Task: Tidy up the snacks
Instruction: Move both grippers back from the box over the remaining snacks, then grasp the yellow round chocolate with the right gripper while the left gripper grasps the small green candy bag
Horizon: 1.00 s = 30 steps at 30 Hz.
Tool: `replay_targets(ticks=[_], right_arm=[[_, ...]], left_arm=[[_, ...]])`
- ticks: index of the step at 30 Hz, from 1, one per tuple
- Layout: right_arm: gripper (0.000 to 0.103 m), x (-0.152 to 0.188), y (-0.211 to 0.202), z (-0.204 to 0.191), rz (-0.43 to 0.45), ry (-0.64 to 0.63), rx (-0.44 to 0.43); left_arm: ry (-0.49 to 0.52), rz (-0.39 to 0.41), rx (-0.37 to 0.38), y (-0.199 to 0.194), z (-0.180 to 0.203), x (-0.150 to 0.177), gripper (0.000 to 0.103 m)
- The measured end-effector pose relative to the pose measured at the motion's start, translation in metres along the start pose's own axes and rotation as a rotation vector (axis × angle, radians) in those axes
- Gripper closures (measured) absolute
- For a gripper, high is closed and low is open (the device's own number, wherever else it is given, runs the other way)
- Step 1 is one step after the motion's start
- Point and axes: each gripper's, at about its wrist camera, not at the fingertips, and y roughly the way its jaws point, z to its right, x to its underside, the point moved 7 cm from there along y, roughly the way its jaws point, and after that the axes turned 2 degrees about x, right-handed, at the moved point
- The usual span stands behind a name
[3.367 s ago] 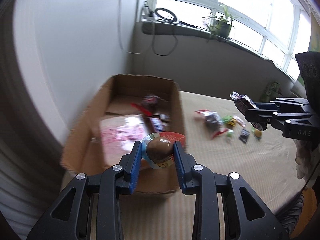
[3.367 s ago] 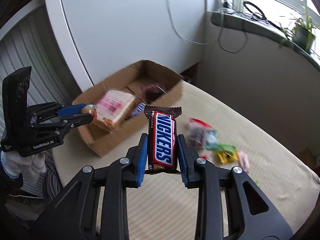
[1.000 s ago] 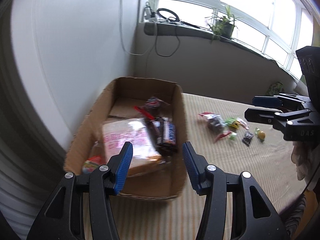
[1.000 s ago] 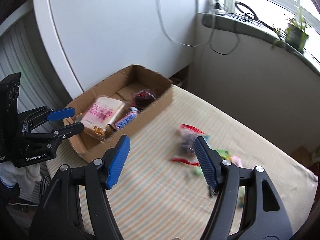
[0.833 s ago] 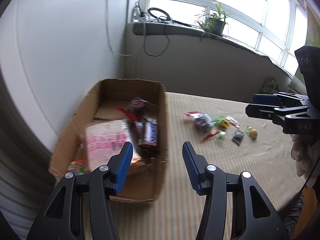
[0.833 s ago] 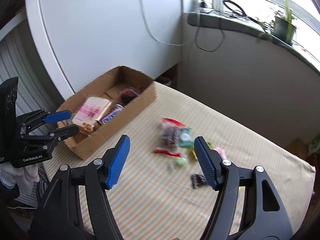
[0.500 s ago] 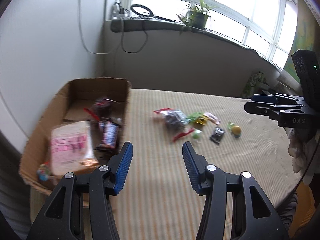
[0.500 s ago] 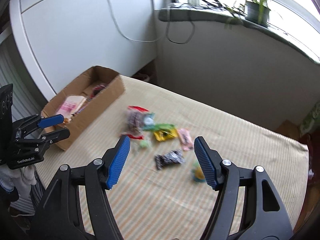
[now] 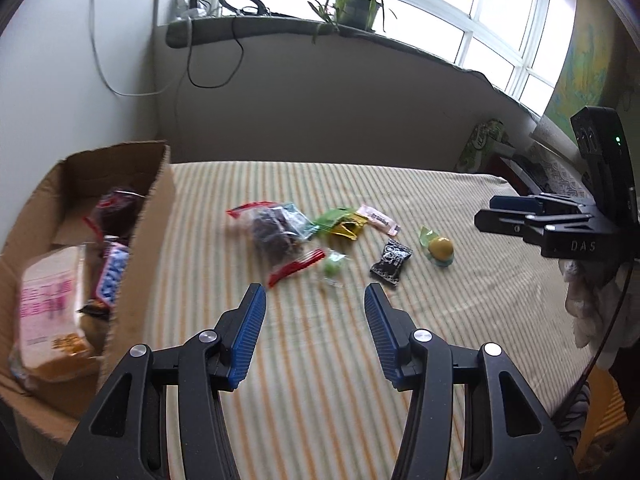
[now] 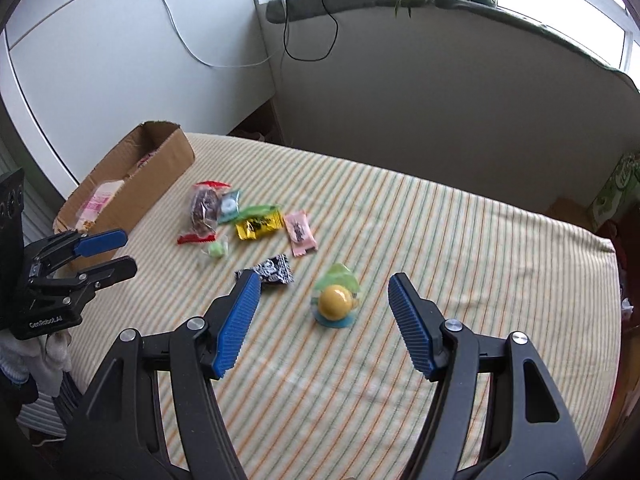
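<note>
1. A striped cloth (image 10: 440, 240) covers the table under a window sill with a potted plant (image 9: 356, 4).
2. The cardboard box (image 9: 148, 240) sits at nine o'clock in the left wrist view, holding a pink bread pack (image 9: 48, 308) and a chocolate bar (image 9: 112, 276).
3. Loose snacks lie mid-cloth: a clear bag (image 10: 206, 206), a yellow packet (image 10: 258, 226), a pink packet (image 10: 300, 234), a black packet (image 10: 272, 270).
4. The left gripper (image 9: 315, 300) has its fingers moderately apart, empty, above the cloth.
5. The right gripper (image 10: 324, 284) is spread wide, empty; a yellow ball candy (image 10: 336, 304) lies between its tips at twelve o'clock, untouched.
</note>
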Motion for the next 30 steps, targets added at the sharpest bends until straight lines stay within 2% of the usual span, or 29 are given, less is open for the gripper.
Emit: replay_targets(ticks=[5,9,14,15,16,17,30], right_arm=[[0.034,0.006,0.008,0.001,-0.008,-0.019,-0.009],[0.044,0.009,0.015,0.000,-0.019,-0.034,-0.020],[0.045,0.012,0.025,0.002,-0.026,-0.038,-0.034],[0.049,0.013,0.027,0.002,-0.028,-0.038,-0.035],[0.058,0.013,0.029,0.003,-0.031,-0.038,-0.038],[0.060,0.014,0.031,0.004,-0.038,-0.037,-0.043],[0.060,0.016,0.050,0.009,-0.062,-0.035,-0.063]], left_arm=[[0.017,-0.019,0.016,0.017,0.009,-0.001,0.054],[0.021,-0.043,0.031,0.032,0.013,-0.002,0.063],[0.042,-0.071,0.038,0.050,0.018,-0.003,0.070],[0.045,-0.075,0.036,0.054,0.019,-0.004,0.070],[0.046,-0.077,0.037,0.056,0.019,-0.004,0.070],[0.051,-0.080,0.035,0.058,0.019,-0.004,0.070],[0.078,-0.101,0.000,0.082,0.020,-0.010,0.070]])
